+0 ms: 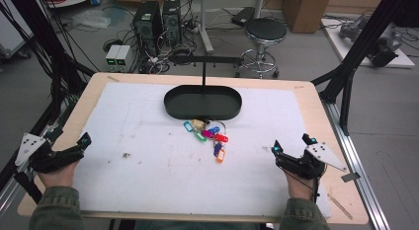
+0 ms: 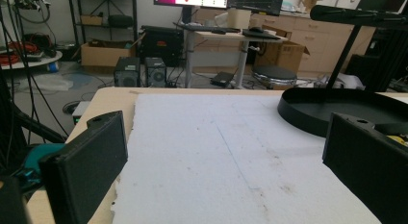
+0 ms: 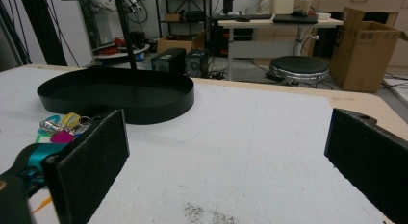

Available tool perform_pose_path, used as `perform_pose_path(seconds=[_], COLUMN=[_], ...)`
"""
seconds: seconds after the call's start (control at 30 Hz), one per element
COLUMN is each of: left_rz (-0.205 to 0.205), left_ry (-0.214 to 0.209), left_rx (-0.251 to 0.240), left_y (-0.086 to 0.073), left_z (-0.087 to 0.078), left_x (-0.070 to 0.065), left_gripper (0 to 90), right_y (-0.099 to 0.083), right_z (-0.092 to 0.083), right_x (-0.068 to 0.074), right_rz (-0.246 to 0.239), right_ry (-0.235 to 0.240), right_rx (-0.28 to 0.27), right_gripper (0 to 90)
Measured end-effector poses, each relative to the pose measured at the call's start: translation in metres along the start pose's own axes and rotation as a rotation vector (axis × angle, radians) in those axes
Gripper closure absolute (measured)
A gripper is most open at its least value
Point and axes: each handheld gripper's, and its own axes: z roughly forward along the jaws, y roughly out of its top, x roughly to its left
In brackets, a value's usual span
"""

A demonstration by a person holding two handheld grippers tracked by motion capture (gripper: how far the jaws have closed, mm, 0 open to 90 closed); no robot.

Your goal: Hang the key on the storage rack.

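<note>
Two grippers, left (image 1: 85, 139) and right (image 1: 291, 143), are waiting with jaws apart on the bench (image 1: 316, 99); next we are judging a reach to the key tags (image 1: 210, 137) beside the tray (image 1: 202, 102).

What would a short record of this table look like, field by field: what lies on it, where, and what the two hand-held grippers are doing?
surface: white mat on a wooden table
tray: black oval tray with an upright post, at the far middle of the mat
keys: bunch of coloured key tags on the mat, just in front of the tray
left hand-held gripper: jaws open, nothing between them, near the mat's left edge
right hand-held gripper: jaws open, nothing between them, near the mat's right edge
contact: neither gripper touches the tags
</note>
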Motion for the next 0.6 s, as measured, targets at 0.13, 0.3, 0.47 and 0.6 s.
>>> perform_pose_path(seconds=[0.13, 0.3, 0.47, 0.6], left_rz=[-0.006, -0.011, -0.009, -0.011], left_ry=[-0.004, -0.008, -0.004, -0.003], left_rx=[0.0, 0.002, 0.0, 0.001], left_y=[-0.0001, -0.0006, -0.0008, -0.001], left_z=[0.0005, 0.0024, 0.0029, 0.0029], left_x=[-0.0002, -0.0007, 0.0002, 0.0011], left_gripper=[2.2, 2.3, 2.3, 2.3], right_y=[-0.0002, -0.0007, -0.001, -0.0013], right_z=[-0.0006, -0.0036, -0.0038, -0.003], right_x=[0.0006, -0.0006, -0.0015, -0.0009], right_rz=[0.001, 0.012, 0.024, 0.02], right_ry=[0.0, -0.002, 0.0, -0.003], right_rx=[-0.002, -0.007, -0.005, 0.001], right_gripper=[0.6, 0.6, 0.6, 0.6])
